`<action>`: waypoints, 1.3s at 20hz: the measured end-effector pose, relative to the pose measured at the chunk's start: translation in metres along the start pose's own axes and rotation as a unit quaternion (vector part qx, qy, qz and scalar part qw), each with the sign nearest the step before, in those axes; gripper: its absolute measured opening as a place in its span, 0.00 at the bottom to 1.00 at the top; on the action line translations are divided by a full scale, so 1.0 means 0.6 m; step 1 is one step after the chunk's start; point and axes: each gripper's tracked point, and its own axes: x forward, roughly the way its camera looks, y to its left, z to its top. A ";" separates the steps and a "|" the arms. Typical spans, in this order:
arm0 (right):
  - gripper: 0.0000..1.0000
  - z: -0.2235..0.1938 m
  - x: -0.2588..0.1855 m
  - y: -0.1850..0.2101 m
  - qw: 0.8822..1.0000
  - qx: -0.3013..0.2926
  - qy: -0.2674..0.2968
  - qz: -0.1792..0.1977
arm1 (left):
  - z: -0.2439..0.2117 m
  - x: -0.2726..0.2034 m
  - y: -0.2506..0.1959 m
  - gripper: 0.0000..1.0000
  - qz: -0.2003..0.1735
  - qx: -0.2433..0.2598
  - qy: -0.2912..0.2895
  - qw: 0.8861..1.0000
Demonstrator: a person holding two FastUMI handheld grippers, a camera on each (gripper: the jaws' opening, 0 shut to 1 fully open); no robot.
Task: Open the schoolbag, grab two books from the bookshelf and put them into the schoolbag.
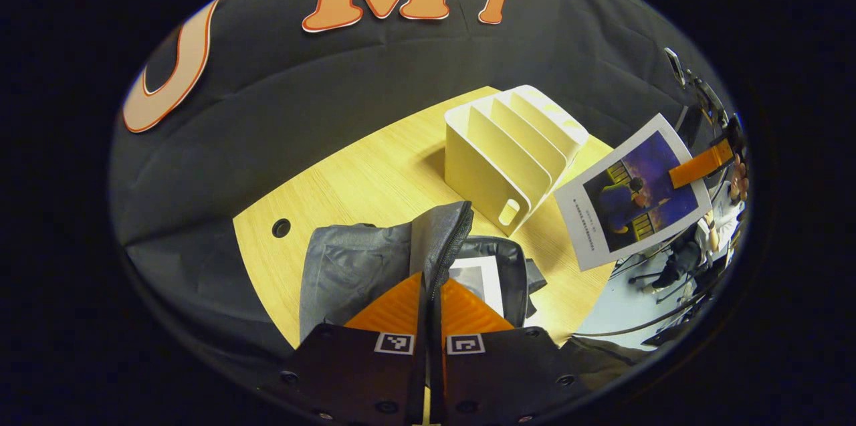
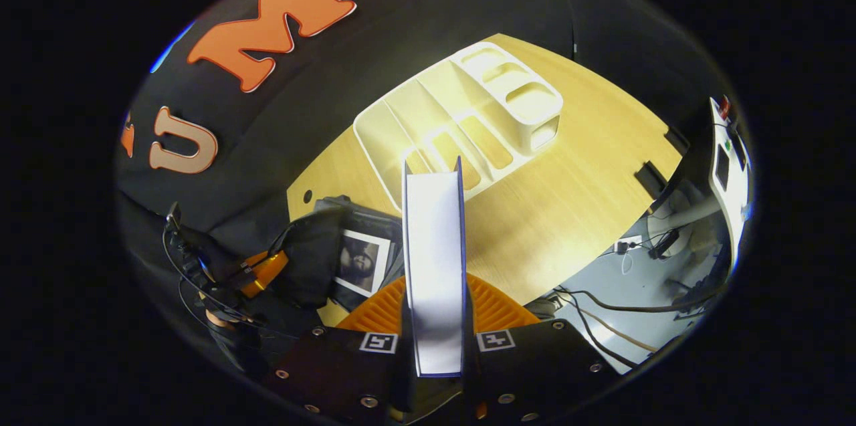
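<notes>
On our pale wooden table (image 1: pixel 374 178), our left gripper (image 1: pixel 431 295) pinches the grey schoolbag's (image 1: pixel 354 265) raised flap, one book (image 1: pixel 478 279) already inside. Our right gripper (image 2: pixel 435 319) clamps a second book (image 2: pixel 435 259) edge-up above the table, just before the cream bookshelf (image 2: pixel 461 118).

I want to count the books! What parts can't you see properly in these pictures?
- Inside of the schoolbag: left gripper view, the flap held up by the left claw hides most of it; one book peeks out.
- Cover of the second book: right gripper view, seen edge-on in the right claw.
- Bookshelf slots: left gripper view, dividers hide their bottoms.
</notes>
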 end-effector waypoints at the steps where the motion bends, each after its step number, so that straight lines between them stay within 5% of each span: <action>1: 0.28 -0.009 0.006 0.003 1.000 0.004 -0.002 0.014 | 0.000 -0.003 0.001 0.04 0.000 0.003 -0.002 1.000; 11: 0.28 -0.060 0.064 0.091 0.989 0.062 0.008 0.136 | 0.001 -0.024 0.008 0.04 0.019 0.015 -0.019 1.000; 26: 0.28 -0.111 0.209 0.216 0.961 0.121 0.028 0.245 | 0.033 -0.048 0.014 0.04 0.019 -0.007 -0.057 0.998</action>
